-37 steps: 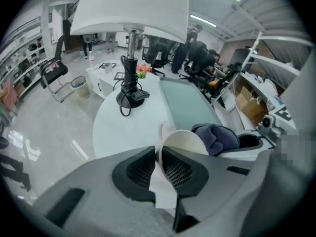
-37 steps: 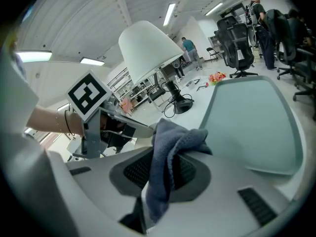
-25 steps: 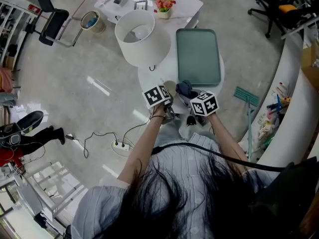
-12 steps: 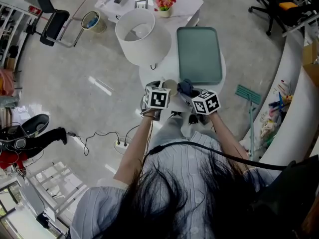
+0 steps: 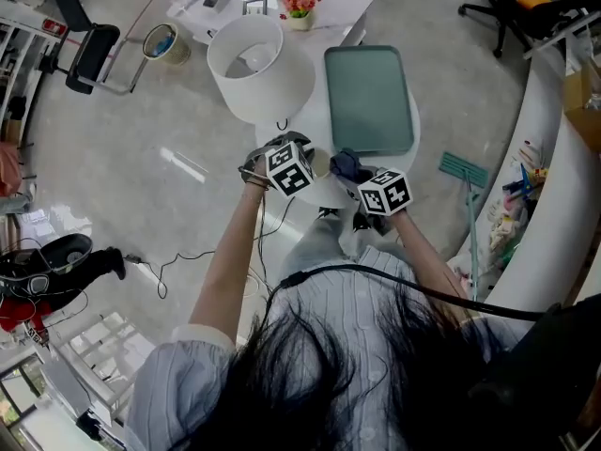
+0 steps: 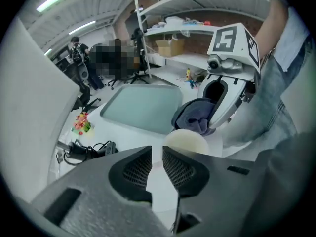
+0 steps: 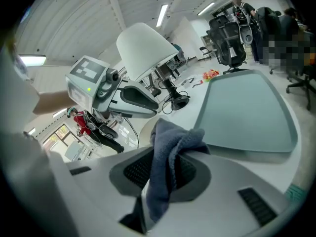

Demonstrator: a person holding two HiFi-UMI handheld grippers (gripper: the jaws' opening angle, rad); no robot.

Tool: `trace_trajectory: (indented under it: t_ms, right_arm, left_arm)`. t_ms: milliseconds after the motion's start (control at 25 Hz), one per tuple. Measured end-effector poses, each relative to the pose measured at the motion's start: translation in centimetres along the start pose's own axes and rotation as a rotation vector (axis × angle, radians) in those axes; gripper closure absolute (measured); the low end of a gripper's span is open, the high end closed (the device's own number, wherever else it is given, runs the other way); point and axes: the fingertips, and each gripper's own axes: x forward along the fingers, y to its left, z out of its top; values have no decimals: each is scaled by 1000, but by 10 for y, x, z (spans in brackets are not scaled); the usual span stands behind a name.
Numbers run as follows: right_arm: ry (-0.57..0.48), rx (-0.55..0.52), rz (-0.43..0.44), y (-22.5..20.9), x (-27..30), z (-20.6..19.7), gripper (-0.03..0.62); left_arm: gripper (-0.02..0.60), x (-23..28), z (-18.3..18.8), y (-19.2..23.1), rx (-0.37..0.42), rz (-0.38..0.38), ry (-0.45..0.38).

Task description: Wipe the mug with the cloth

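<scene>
Right now we squeeze the cloth (image 7: 170,142) tight in our right gripper (image 7: 165,168), so a soft bunch sticks out past its jaws, ready to rub. Our left gripper (image 6: 156,164) holds nothing. Its jaws sit a little apart, with only the white table (image 6: 113,132) showing between them. Just past those jaws, a bit to the right, stands the pale mug (image 6: 186,141). The cloth hangs just beyond the mug; we cannot tell if they touch. We think the left gripper should grab the mug so it does not slide while we wipe. Farther out lies the green tray (image 6: 143,107), with the big lamp shade (image 5: 254,69) to its left.
</scene>
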Motion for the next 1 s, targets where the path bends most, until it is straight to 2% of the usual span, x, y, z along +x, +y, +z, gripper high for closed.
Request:
trace_trajectory:
  t_ms: [240,440,560,640,720,1000]
  right_arm:
    - [-1,19,-11,1,0,-5,508]
    - [-3,31,-16,0,0,-5,508]
    - [-1,36,-18,1,1,-6,508]
    - [0,36,-18,1,1,-6,508]
    - [0,36,-18,1,2,-6,508]
    - [-10,53,-21,-2,1,-3,508]
  left_arm:
    - [529,19,2,-5,184,-60,80]
    - [529,27,1,-13,219,-112,97]
    - [529,31,-4,-12,244,-101,125]
    - [531,34,-6,-10,214,-92,132]
    - [533,36,-6,-11,142,-94,120]
    - [535,31,-6,-9,-199,-100,46]
